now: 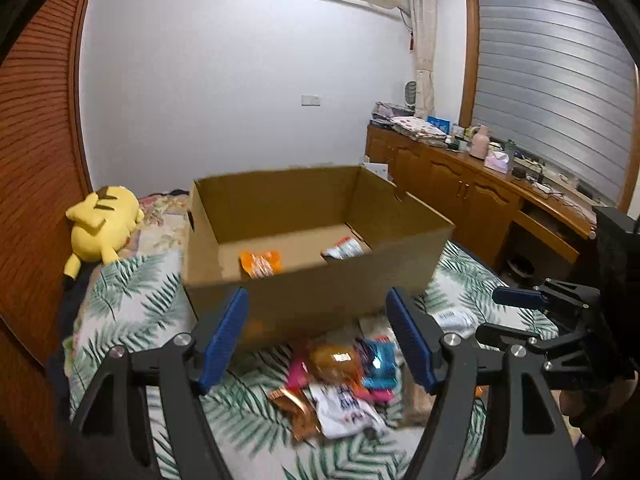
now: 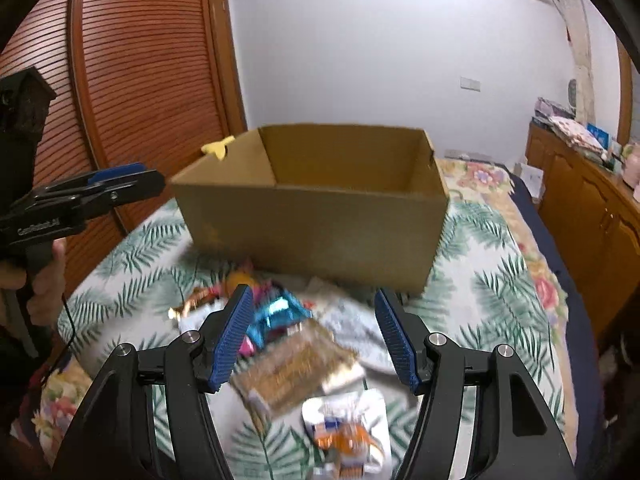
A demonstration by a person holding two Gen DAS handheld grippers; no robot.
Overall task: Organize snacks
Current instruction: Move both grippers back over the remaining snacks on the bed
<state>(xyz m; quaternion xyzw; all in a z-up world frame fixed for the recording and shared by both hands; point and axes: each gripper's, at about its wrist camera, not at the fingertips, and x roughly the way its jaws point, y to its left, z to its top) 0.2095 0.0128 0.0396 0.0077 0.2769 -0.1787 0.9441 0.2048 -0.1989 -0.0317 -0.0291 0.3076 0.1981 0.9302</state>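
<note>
An open cardboard box (image 1: 312, 300) stands on the bed, also in the right wrist view (image 2: 320, 236). Inside lie an orange packet (image 1: 261, 263) and a white packet (image 1: 345, 249). A pile of snack packets (image 1: 340, 380) lies on the bedspread in front of the box, also seen in the right wrist view (image 2: 280, 332). My left gripper (image 1: 318, 340) is open and empty above the pile. My right gripper (image 2: 314, 336) is open and empty over a brown packet (image 2: 292, 368); a white and orange packet (image 2: 346, 432) lies nearer.
A yellow plush toy (image 1: 100, 226) lies at the bed's left by the wooden wardrobe (image 1: 36, 160). A wooden cabinet (image 1: 480, 196) with clutter runs along the right wall. The leaf-print bedspread (image 2: 500, 288) extends right of the box.
</note>
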